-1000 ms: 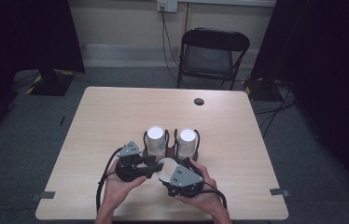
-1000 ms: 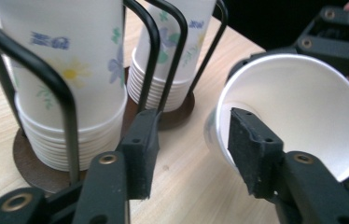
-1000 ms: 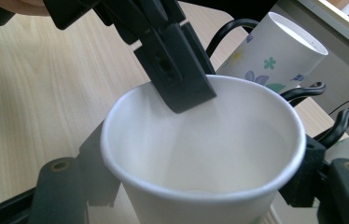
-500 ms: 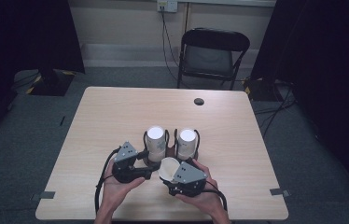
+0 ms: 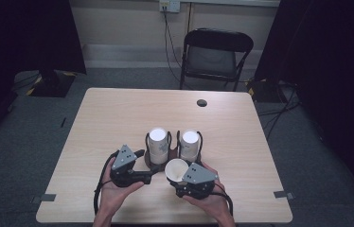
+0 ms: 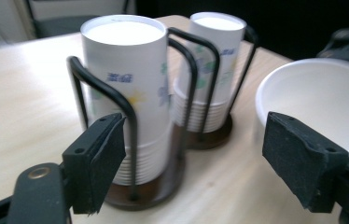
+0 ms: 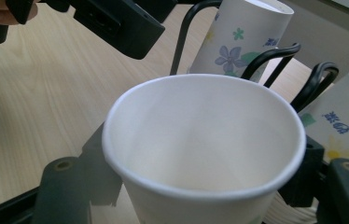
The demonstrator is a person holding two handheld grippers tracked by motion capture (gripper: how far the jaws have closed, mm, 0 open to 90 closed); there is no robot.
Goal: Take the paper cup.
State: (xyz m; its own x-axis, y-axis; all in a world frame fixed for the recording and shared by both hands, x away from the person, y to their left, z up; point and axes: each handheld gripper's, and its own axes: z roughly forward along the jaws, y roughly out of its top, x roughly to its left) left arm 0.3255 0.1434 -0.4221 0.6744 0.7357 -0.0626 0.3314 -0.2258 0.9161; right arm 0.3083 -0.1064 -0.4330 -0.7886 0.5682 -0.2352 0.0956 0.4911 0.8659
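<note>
Paper cup (image 7: 200, 154), mouth up, sits clamped between the right gripper's (image 5: 191, 179) jaws just in front of the cup rack (image 5: 156, 163). Left gripper (image 5: 128, 169) beside it has jaws spread wide, holding nothing.

Printed marking: each stack of inverted paper cups carries a short blue mark on the cup wall, beside a floral pattern. On the left stack (image 6: 126, 88) the mark sits at mid-height; on the right stack (image 6: 212, 60) it sits near the top. The characters are too blurred to read. No other text is legible.
</note>
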